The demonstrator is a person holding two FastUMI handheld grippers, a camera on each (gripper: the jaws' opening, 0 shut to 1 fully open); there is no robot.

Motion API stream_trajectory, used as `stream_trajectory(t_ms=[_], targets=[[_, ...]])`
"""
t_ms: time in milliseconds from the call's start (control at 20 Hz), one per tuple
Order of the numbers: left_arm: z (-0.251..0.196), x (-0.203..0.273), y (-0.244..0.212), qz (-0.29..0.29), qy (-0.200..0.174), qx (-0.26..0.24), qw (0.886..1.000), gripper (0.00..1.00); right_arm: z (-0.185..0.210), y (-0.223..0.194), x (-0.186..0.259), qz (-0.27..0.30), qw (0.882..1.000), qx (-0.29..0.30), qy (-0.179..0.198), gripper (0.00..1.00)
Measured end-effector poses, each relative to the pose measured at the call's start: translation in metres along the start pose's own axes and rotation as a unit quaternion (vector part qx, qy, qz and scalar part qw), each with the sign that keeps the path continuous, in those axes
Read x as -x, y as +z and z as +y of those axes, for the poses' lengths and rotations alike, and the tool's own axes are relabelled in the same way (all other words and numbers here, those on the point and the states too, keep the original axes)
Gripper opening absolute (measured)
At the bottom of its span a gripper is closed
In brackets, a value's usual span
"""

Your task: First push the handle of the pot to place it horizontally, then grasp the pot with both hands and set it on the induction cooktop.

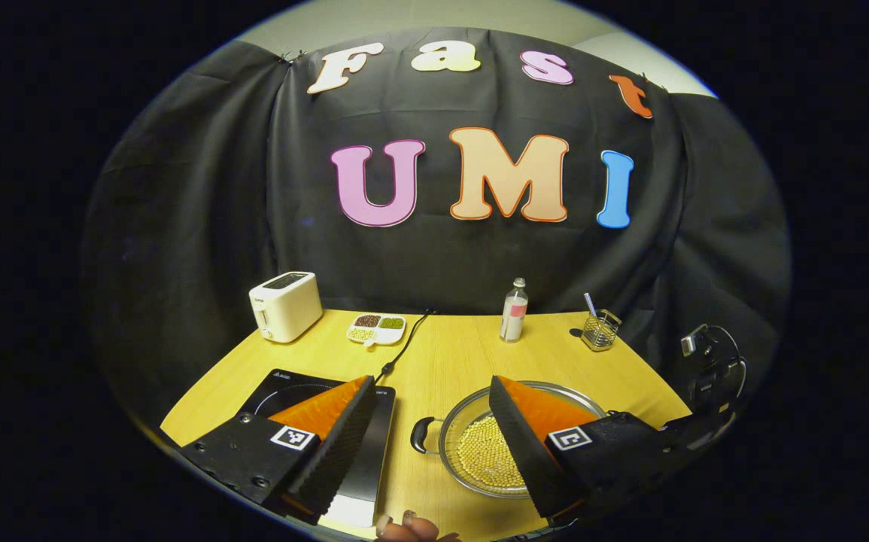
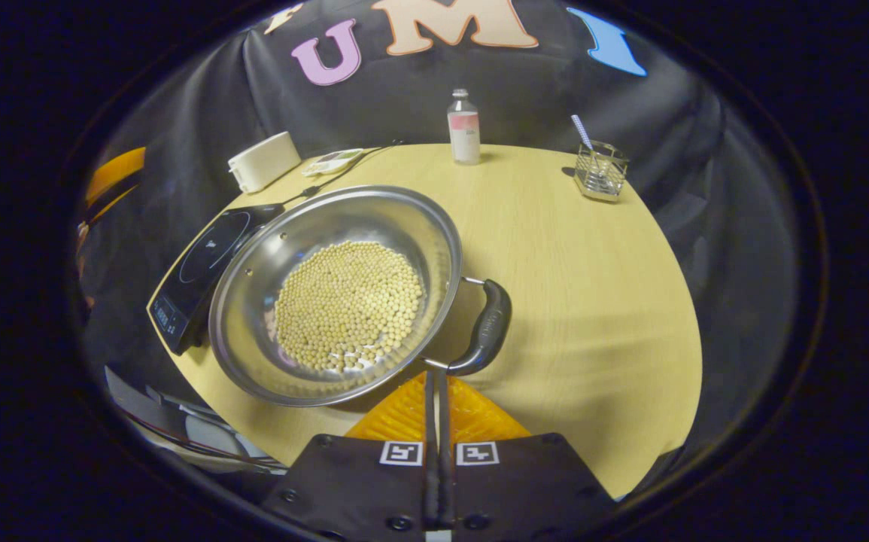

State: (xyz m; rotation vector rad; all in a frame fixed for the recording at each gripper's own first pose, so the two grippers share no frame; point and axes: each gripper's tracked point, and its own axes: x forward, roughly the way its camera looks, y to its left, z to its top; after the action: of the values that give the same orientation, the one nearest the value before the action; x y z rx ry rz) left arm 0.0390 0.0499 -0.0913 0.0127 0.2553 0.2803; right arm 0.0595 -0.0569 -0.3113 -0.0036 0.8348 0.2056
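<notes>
A black cloth wall (image 1: 201, 226) hung in loose folds behind a round, light wooden table (image 2: 592, 286), with a strip of pale wall (image 1: 434, 15) above the cloth's top edge. The light was dim and warm, and the cloth draped down past the table's far rim.

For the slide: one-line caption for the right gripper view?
Right gripper, fingers together, sits at the handle of the bean-filled pot, with the induction cooktop beyond.

In the left gripper view, the left tongs (image 1: 426, 440) hide part of the pot (image 1: 479, 459) and cooktop (image 1: 291, 384).
</notes>
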Motion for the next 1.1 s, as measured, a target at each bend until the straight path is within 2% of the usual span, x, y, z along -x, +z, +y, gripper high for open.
stream_trajectory(t_ms=[600, 1100], targets=[[0.005, 0.026, -0.003, 0.001, 0.059, 0.014, 0.998, 0.97, -0.005, 0.006, -0.003, 0.004, 0.999, 0.023, 0.037, 0.02], [0.001, 0.035, -0.011, 0.008, 0.081, 0.019, 0.997, 0.97, -0.007, 0.011, -0.006, 0.003, 0.998, 0.03, 0.055, 0.02]])
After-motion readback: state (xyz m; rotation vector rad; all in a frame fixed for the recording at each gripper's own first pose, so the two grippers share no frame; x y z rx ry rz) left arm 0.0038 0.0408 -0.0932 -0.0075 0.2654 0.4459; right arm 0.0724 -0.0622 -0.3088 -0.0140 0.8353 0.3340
